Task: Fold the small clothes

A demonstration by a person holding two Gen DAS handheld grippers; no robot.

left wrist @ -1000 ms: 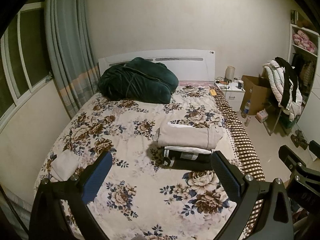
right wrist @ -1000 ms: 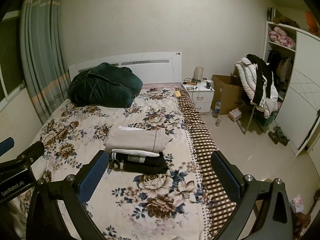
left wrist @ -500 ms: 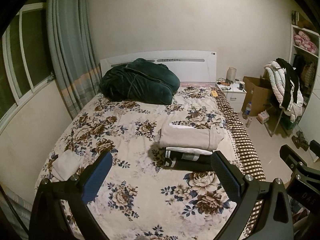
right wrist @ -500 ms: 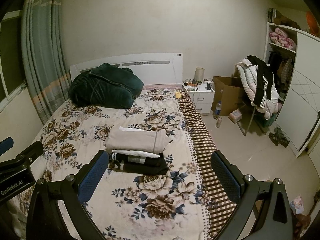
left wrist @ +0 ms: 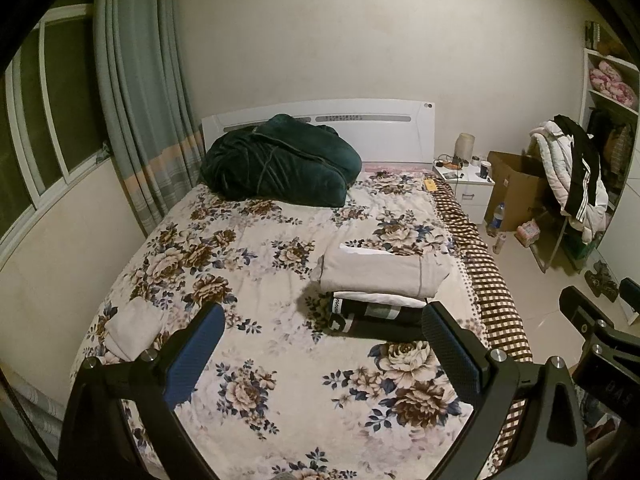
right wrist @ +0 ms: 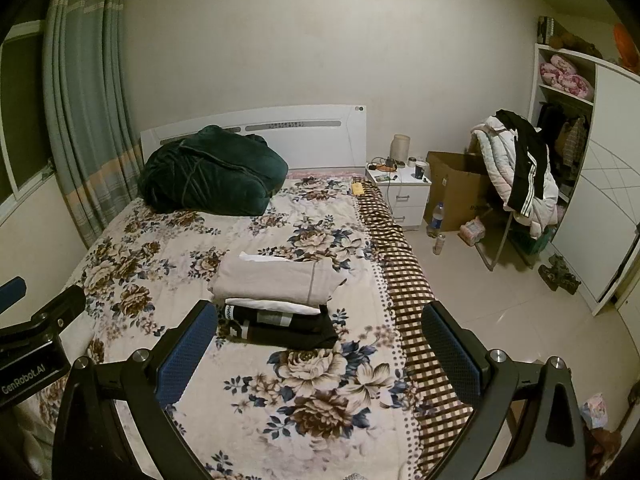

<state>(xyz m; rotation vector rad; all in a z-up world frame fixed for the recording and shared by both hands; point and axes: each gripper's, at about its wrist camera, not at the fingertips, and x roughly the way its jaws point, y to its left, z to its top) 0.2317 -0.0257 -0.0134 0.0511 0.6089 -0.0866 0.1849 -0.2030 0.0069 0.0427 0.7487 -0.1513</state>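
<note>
A stack of folded clothes (left wrist: 378, 294) lies on the floral bed (left wrist: 256, 264): a beige piece on top, a white one under it, black ones at the bottom. It also shows in the right wrist view (right wrist: 276, 300). A small folded beige cloth (left wrist: 134, 326) lies near the bed's left edge. My left gripper (left wrist: 320, 354) is open and empty, held above the bed's near end. My right gripper (right wrist: 320, 354) is open and empty, above the bed's near right side.
A dark green blanket bundle (left wrist: 280, 162) sits by the white headboard. A nightstand (right wrist: 400, 192), a cardboard box (right wrist: 456, 188), bottles on the floor and a chair piled with jackets (right wrist: 520, 168) stand right of the bed. Curtains and a window are on the left.
Both grippers have drifted slightly, so the views shift a little. The clothes have not moved and both grippers stay open.
</note>
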